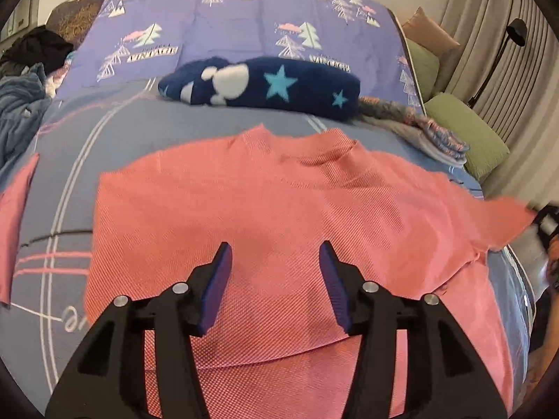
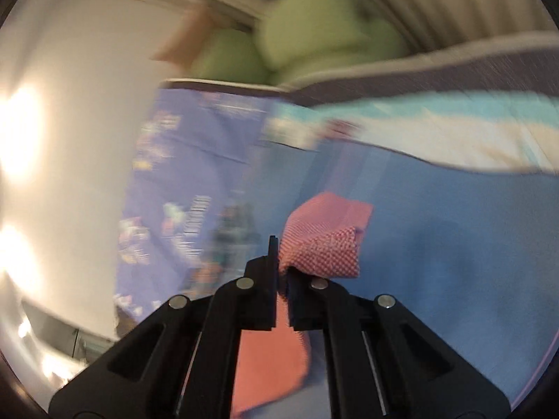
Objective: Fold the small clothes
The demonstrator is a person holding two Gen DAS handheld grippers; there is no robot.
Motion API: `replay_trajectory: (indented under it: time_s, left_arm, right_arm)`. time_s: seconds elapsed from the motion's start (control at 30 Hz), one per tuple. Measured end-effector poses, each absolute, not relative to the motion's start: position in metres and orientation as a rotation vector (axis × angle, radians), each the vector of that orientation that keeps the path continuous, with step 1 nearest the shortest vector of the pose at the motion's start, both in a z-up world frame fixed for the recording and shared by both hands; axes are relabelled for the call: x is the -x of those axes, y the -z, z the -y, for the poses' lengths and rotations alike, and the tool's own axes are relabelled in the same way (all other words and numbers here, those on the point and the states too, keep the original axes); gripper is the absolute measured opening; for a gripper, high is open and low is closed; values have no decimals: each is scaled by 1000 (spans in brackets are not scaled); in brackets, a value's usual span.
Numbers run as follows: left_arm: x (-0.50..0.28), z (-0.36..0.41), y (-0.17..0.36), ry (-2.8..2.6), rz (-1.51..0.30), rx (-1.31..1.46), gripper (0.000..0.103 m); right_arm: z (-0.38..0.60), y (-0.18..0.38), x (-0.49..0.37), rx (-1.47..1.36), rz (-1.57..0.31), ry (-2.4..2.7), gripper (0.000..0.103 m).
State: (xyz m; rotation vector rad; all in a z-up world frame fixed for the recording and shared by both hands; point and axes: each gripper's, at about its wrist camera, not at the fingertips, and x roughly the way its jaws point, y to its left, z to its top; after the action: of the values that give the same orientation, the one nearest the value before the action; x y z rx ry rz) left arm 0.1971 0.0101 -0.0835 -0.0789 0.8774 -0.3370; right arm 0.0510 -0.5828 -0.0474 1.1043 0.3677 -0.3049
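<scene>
A pink knit top (image 1: 279,209) lies spread on the blue bed cover, collar toward the far side. My left gripper (image 1: 276,262) is open and empty, hovering over the middle of the top. My right gripper (image 2: 282,265) is shut on the end of the top's right sleeve (image 2: 325,241), which bunches out past the fingers. In the left wrist view that sleeve (image 1: 503,216) is drawn out to the right, with the right gripper blurred at the frame edge. The right wrist view is motion-blurred.
A folded navy fleece with stars (image 1: 265,83) lies beyond the top. A folded patterned garment (image 1: 429,132) sits at far right. Green cushions (image 1: 468,132) line the right side. A pink piece (image 1: 14,227) and a grey-blue blanket (image 1: 17,104) are at left.
</scene>
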Motion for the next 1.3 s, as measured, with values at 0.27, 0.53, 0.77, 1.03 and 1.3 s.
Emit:
replay_trajectory:
  time_s: [0.27, 0.53, 0.77, 1.03, 1.3]
  left_arm:
    - [-193, -39, 78, 349, -837, 183, 55]
    - [-199, -75, 71, 435, -823, 400, 55]
    - [-213, -98, 84, 573, -872, 613, 56]
    - [-220, -76, 99, 682, -955, 645, 63]
    - [-219, -61, 103, 728, -985, 662, 64]
  right_arm:
    - [458, -82, -61, -741, -100, 108, 4]
    - [247, -36, -153, -323, -459, -209, 4]
    - [109, 54, -174, 24, -692, -309, 4]
    - [89, 80, -156, 116, -738, -375, 8]
    - [81, 80, -150, 174, -708, -419, 5]
